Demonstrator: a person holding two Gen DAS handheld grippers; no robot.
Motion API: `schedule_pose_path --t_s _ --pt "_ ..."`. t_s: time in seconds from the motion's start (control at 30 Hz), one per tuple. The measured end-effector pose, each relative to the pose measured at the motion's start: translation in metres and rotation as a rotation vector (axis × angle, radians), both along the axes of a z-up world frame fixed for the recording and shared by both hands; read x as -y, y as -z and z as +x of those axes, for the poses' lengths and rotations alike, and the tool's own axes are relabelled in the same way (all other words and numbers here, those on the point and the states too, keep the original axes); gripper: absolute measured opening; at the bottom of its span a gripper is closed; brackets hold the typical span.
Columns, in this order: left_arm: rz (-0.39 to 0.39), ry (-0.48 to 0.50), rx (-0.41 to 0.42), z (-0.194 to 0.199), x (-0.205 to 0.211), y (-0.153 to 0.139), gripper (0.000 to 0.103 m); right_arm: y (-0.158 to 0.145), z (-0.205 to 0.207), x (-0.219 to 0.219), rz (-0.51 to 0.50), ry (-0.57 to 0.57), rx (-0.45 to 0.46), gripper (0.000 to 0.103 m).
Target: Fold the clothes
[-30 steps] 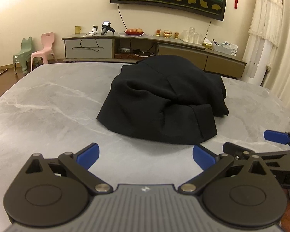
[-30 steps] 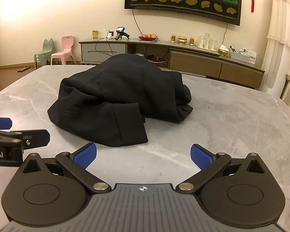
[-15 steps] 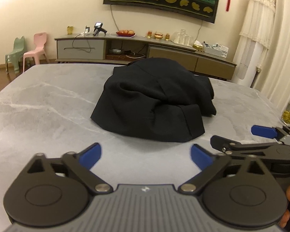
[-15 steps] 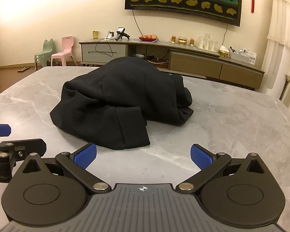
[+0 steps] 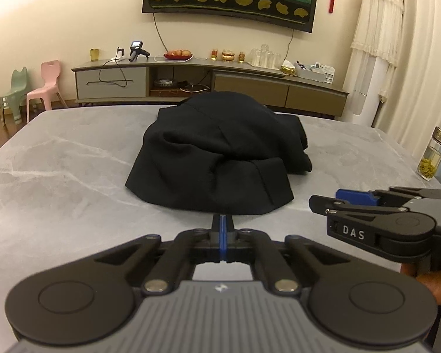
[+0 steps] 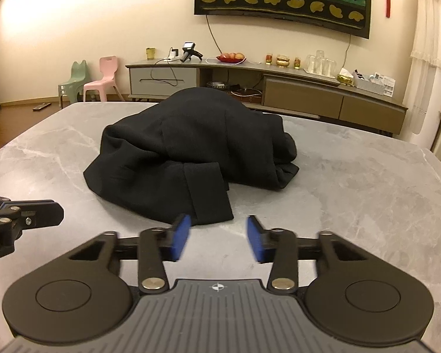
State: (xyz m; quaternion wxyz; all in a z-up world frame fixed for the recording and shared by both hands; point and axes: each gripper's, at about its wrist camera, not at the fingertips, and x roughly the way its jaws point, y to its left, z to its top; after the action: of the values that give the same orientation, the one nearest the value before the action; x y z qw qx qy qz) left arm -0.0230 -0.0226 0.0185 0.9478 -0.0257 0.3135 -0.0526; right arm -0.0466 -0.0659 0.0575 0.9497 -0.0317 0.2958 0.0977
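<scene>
A crumpled black garment (image 5: pixel 220 156) lies in a heap in the middle of the grey marble table (image 5: pixel 58 176); it also shows in the right wrist view (image 6: pixel 191 147). My left gripper (image 5: pixel 223 229) is shut on nothing, its blue pads pressed together just short of the garment's near hem. My right gripper (image 6: pixel 217 236) is partly open and empty, its blue pads a hand's width apart just before a folded flap of the garment. Each gripper shows from the side in the other's view: the right gripper in the left wrist view (image 5: pixel 347 198), the left gripper in the right wrist view (image 6: pixel 58 213).
A glass bottle with yellow contents (image 5: pixel 433 158) stands near the table's right edge. Beyond the table, a long low cabinet (image 5: pixel 208 85) holds fruit, cups and glasses. Two small chairs, green (image 5: pixel 13 94) and pink (image 5: pixel 48 85), stand at the far left.
My left gripper has gone from wide open to shut. My right gripper has narrowed from wide open to partly open. Both have come a little closer to the garment.
</scene>
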Motion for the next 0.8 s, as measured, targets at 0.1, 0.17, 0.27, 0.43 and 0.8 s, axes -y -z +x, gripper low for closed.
schedule_pose_path --t_s 0.1,0.17,0.27,0.43,0.8 --pt "-0.003 -0.004 0.001 0.0 0.001 -0.002 0.0 0.0 0.0 0.0 0.01 -0.008 -0.008 0.015" --pt "-0.011 -0.007 -0.003 0.002 0.001 -0.002 0.0 0.0 0.0 0.001 0.016 -0.011 -0.01 0.008" --pt "-0.014 -0.014 0.0 0.004 0.001 -0.004 0.0 0.0 0.0 0.002 0.021 -0.01 -0.013 0.006" --pt "-0.001 -0.006 -0.012 0.015 0.001 -0.01 0.002 0.0 0.001 0.003 0.026 -0.003 -0.014 0.006" --pt "0.03 0.002 -0.057 0.065 -0.022 -0.01 0.082 0.005 0.014 0.006 0.008 0.057 -0.004 0.088"
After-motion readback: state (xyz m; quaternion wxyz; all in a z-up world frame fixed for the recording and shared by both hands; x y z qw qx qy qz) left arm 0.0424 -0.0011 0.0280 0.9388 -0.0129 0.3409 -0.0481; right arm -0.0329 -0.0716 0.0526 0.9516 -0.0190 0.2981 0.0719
